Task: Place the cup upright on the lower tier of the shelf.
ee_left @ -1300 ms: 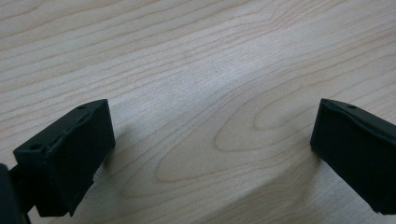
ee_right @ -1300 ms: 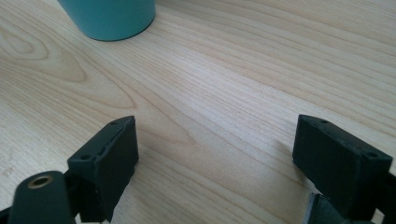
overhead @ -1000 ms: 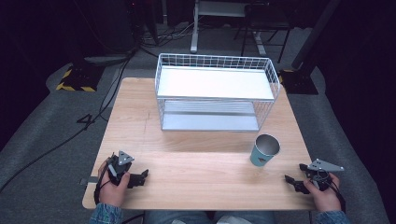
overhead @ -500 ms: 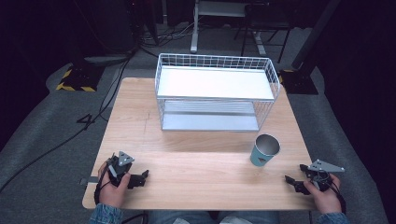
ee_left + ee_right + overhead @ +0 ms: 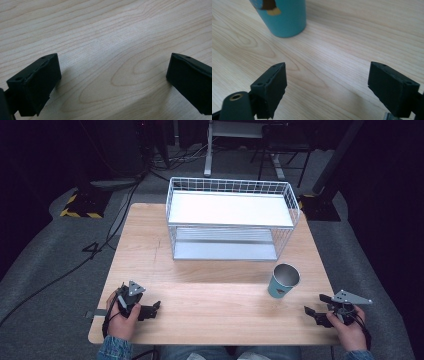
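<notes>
Though apart, cup (image 5: pixel 284 281) near right hand-held gripper (image 5: pixel 318 308)

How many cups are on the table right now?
1. The teal cup stands upright on the table, in front of the wire rack near its right end, ahead of the right gripper. The rack's shelves look bare.

a teal cup (image 5: pixel 284 281) with a metallic inside and a small printed figure on its side stands upright and empty on the wooden surface (image 5: pixel 215 285), near its right edge, just in front of a white wire two-tier rack (image 5: pixel 231 222).
</notes>
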### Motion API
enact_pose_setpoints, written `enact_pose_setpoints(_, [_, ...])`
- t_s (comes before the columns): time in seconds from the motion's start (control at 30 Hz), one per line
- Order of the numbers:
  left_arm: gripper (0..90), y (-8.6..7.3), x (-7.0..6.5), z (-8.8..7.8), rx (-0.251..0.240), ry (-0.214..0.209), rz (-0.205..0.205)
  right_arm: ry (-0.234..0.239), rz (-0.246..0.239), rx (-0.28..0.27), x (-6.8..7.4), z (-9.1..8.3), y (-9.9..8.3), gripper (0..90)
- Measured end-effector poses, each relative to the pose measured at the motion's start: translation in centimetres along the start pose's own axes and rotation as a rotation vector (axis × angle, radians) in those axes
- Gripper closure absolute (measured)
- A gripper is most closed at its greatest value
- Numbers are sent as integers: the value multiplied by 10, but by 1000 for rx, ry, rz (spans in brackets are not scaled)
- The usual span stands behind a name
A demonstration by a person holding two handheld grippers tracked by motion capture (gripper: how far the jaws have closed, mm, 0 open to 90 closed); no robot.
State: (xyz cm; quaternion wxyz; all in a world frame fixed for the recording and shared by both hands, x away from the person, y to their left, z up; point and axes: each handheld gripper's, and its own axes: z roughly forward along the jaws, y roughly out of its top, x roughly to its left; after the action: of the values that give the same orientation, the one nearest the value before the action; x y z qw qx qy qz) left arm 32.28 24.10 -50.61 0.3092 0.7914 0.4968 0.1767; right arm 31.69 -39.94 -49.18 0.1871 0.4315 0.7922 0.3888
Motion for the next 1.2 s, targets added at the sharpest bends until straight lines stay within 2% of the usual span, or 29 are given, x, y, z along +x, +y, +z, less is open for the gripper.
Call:
enact_pose_setpoints(0.2, [1, 1, 0, 1, -1, 0, 2, 24, 3, -37, 6, -4, 6, 161])
enact_pose_setpoints(0.4, [1, 1, 0, 1, 0, 0, 1, 47, -3, -43, 17, -2, 15, 159])
enact_pose_setpoints(0.5, [1, 1, 0, 1, 0, 0, 2, 59, -6, -26, 24, 4, 22, 159])
enact_pose_setpoints(0.63, [1, 1, 0, 1, -1, 0, 2, 54, 0, -27, 27, 9, 26, 159])
enact_pose_setpoints(0.83, [1, 1, 0, 1, 0, 0, 2, 78, -11, -35, 35, 21, 33, 159])
enact_pose_setpoints(1.0, [1, 1, 0, 1, -1, 0, 2, 80, -9, -44, 41, 28, 39, 159])
enact_pose_setpoints(1.03, [1, 1, 0, 1, -1, 0, 2, 80, -22, -42, 42, 33, 41, 160])
enact_pose_setpoints(1.2, [1, 1, 0, 1, -1, 0, 1, 76, -22, -42, 46, 46, 47, 160])
